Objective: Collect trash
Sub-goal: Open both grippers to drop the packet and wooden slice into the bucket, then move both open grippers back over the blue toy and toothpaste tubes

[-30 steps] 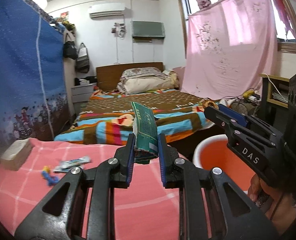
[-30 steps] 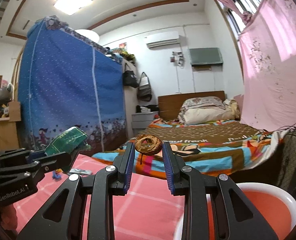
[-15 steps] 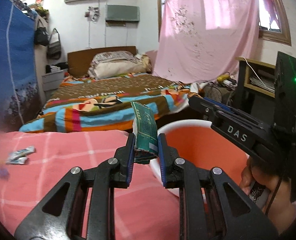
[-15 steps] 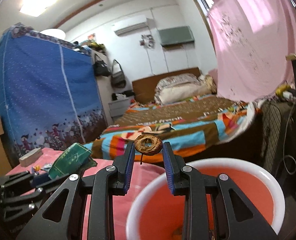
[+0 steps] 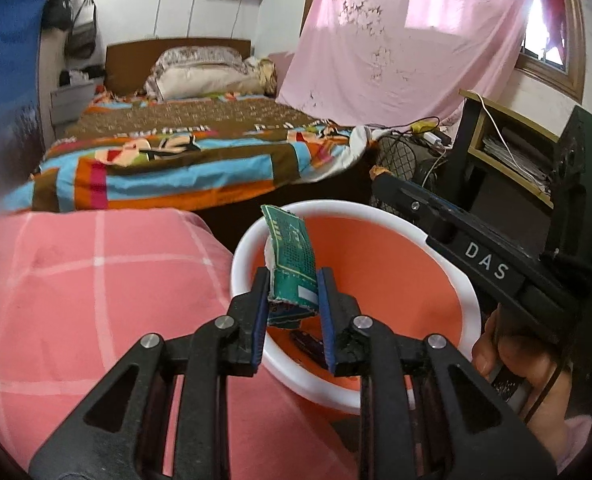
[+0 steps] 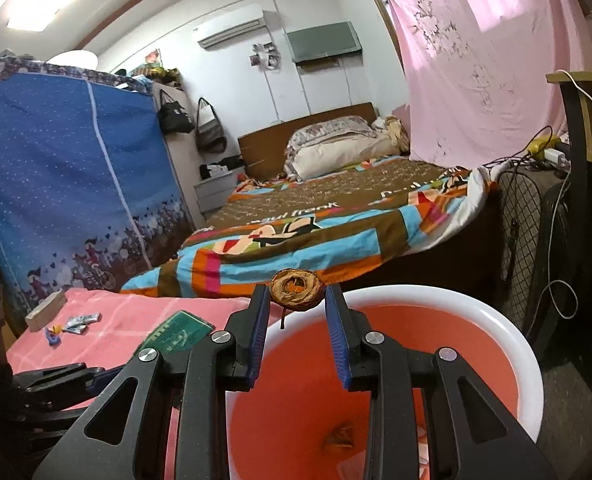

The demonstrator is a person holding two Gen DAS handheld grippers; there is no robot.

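1. A flat, crumpled green wrapper is pinched upright by the left gripper above the smooth white-rimmed orange bin.
2. A round, brown, ridged scrap is pinched by the right gripper over the bin's rim.

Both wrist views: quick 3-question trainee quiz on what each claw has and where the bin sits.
1. True or false: the left claw grips a green packet.
2. What does the right claw hold? A) brown round scrap B) blue toy C) white block
3. Fill in: both claws are over the rim of the orange ____.

Key:
1. True.
2. A, the scrap.
3. Bin. Wrappers lie on the pink cloth.
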